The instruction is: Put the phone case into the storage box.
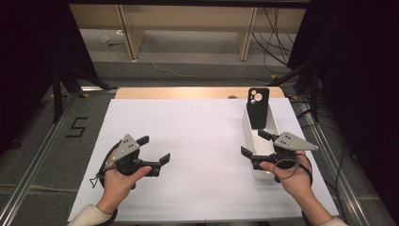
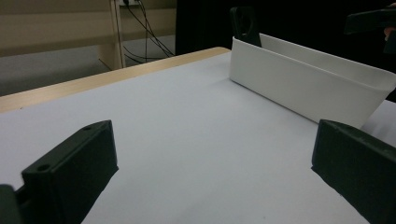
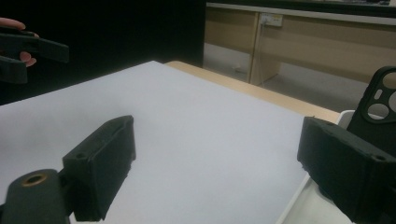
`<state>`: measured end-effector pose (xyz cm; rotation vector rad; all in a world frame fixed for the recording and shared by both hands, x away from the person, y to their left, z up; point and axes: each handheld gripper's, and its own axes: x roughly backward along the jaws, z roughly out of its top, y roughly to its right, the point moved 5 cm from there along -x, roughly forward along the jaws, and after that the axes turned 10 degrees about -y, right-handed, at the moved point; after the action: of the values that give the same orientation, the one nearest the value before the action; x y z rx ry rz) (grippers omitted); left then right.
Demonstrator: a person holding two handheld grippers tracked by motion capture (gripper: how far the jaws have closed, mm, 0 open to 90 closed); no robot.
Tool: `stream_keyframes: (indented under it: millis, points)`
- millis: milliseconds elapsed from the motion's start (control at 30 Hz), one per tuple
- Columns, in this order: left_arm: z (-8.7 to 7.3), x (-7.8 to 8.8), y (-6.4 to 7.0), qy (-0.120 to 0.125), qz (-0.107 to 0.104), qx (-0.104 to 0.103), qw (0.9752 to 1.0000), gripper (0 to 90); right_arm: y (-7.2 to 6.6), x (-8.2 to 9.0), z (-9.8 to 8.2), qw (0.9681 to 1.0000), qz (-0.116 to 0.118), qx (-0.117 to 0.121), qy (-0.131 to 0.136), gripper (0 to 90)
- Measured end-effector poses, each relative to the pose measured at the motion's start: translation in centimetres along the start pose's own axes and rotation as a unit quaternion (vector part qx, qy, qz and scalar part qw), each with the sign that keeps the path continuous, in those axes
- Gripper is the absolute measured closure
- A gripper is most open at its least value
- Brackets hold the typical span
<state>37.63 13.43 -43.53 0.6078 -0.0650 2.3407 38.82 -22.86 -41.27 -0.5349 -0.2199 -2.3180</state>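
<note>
A black phone case (image 1: 258, 107) stands upright at the far end of a narrow white bin (image 1: 269, 123) on the right side of the table. My right gripper (image 1: 252, 142) hovers open at the bin's near end, one jaw over the bin, the other over the sheet beside it, nothing between them. In the right gripper view the gripper (image 3: 217, 149) spans the bin's rim (image 3: 299, 205), with the case (image 3: 380, 116) behind the right jaw. My left gripper (image 1: 155, 149) is open and empty at the left, above the white sheet. From the left gripper view (image 2: 212, 149), the bin (image 2: 308, 84) and case (image 2: 243, 23) lie ahead.
A white sheet (image 1: 197, 141) covers the table, with a wooden edge (image 1: 197, 92) along the far side. Black stands and cables flank the table, and wooden furniture stands on the floor beyond.
</note>
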Motion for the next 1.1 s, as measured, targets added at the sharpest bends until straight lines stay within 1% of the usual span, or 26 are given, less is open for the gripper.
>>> stream_keyframes:
  millis: [367,600,1100]
  points:
    - [0.0,0.0,0.0,0.000,0.000,0.001,1.0000,0.0,0.3,0.7,-0.8,1.0000,-0.004,0.003,-0.001,12.6]
    - [0.0,0.0,0.0,0.000,0.000,0.000,1.0000,0.0,0.6,1.4,-1.2,0.9999,-0.010,0.004,0.002,12.6]
    - [0.0,0.0,-0.1,0.000,0.001,0.001,1.0000,0.0,0.8,1.8,-2.0,0.9998,-0.017,0.005,0.000,12.6]
